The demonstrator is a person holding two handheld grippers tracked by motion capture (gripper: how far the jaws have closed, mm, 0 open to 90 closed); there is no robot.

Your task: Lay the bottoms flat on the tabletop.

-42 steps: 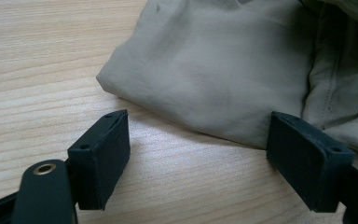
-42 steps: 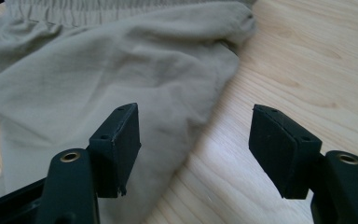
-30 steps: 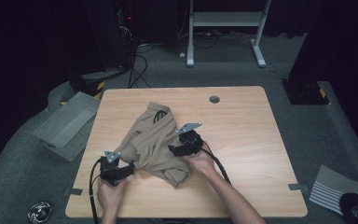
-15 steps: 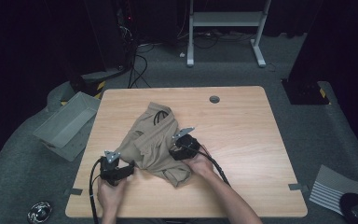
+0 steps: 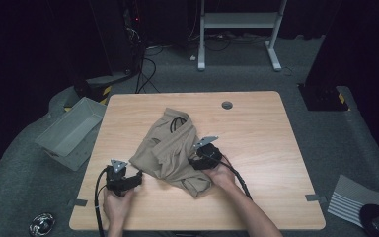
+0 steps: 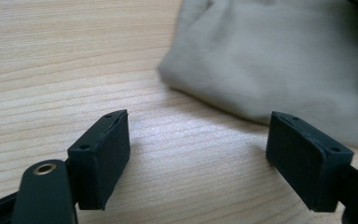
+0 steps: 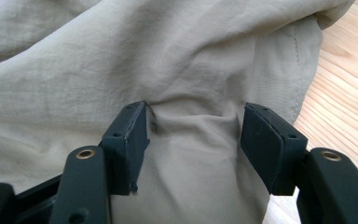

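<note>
A crumpled khaki garment with a black drawstring lies on the wooden table. My right gripper rests on its right side, held from below by a hand. In the right gripper view its jaws have just been closing. They still stand wide, with a low ridge of khaki cloth bunched between the pads. My left gripper sits low at the garment's lower left corner. Its jaws are open over bare wood, with the cloth's edge just beyond them.
A grey open box sits on the floor left of the table. A cable hole marks the table's far side. A white metal stand is behind the table, and a striped sheet lies on the floor at lower right.
My right gripper has sunk a little onto the cloth and its jaws have narrowed slightly. The left gripper has stayed put.
</note>
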